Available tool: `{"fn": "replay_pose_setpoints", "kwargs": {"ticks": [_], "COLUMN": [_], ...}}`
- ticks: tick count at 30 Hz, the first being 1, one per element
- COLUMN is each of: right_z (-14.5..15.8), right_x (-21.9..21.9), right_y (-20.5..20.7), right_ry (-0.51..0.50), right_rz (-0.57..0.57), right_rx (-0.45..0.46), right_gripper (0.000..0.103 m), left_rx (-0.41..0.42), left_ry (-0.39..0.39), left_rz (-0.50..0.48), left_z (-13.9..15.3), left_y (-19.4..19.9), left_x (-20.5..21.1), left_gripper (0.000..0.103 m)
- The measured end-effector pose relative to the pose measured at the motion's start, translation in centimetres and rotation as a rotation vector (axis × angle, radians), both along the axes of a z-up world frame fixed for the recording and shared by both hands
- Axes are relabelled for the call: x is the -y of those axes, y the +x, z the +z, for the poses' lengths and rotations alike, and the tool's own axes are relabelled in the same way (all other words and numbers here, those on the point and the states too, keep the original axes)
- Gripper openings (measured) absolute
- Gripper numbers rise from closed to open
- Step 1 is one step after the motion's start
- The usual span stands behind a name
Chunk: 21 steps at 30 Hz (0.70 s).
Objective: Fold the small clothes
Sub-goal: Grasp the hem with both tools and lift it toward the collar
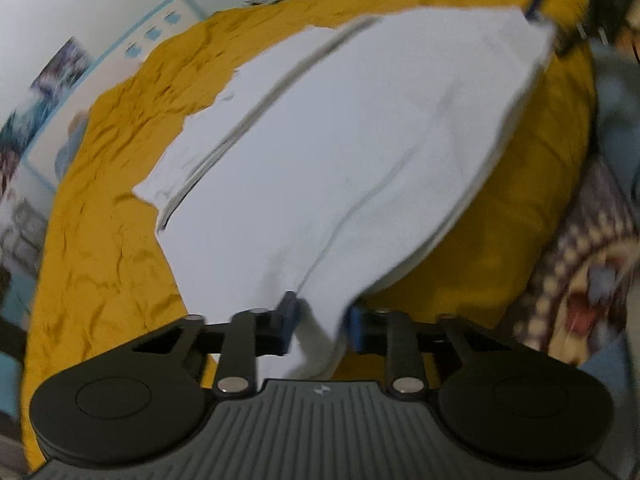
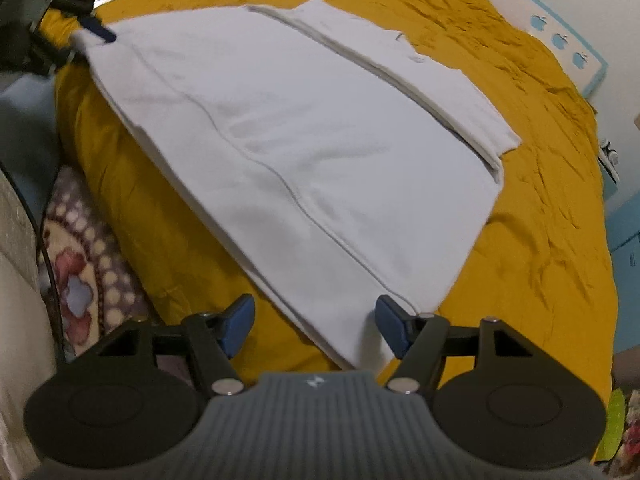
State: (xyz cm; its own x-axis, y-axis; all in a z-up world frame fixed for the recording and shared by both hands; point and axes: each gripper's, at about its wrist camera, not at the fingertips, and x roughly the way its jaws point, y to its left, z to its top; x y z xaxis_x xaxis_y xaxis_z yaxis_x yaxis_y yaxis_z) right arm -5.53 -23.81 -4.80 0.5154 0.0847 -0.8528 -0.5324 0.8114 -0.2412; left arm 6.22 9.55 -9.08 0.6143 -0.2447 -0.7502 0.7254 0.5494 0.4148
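A white folded garment (image 1: 340, 140) (image 2: 280, 128) lies spread on a yellow bedspread (image 1: 112, 220) (image 2: 540, 200), with a seam running along its length. My left gripper (image 1: 322, 322) is shut on the garment's near corner, and the cloth bunches between its blue pads (image 1: 288, 316). In the right wrist view that left gripper (image 2: 96, 30) shows at the garment's far left corner. My right gripper (image 2: 314, 320) stands open, and the garment's other corner lies between its blue pads (image 2: 240, 320) without being pinched. It shows blurred in the left wrist view as the right gripper (image 1: 548, 16) at the far corner.
The yellow bedspread is wrinkled and drops off at its near edge. A patterned blanket (image 1: 580, 280) (image 2: 80, 280) lies below that edge. A white and blue wall (image 1: 120, 8) (image 2: 580, 20) with stickers stands behind the bed.
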Motion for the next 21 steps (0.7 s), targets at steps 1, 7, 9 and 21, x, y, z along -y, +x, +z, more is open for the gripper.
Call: {"fn": "replay_pose_setpoints", "kwargs": {"ticks": [1, 7, 9, 21], "right_z": [-0.2, -1.7, -2.3, 2.2], "right_x": [0.0, -0.7, -1.1, -0.4], "right_y": [0.2, 0.6, 0.4, -0.2], "right_ry": [-0.008, -0.096, -0.133, -0.031], "right_rz": [0.003, 0.078, 0.106, -0.044], "right_rx": [-0.002, -0.004, 0.014, 0.188], "right_gripper": [0.063, 0.063, 0.059, 0.0], "left_rx": [-0.002, 0.04, 0.046, 0.097], "left_ry": [-0.018, -0.122, -0.162, -0.279], "left_rz": [0.014, 0.079, 0.104, 0.233], "left_z": [0.4, 3.2, 4.2, 8.0], "left_y": [0.2, 0.8, 1.1, 2.5], "left_x": [0.0, 0.3, 0.2, 0.7], "left_gripper": [0.015, 0.008, 0.008, 0.007]}}
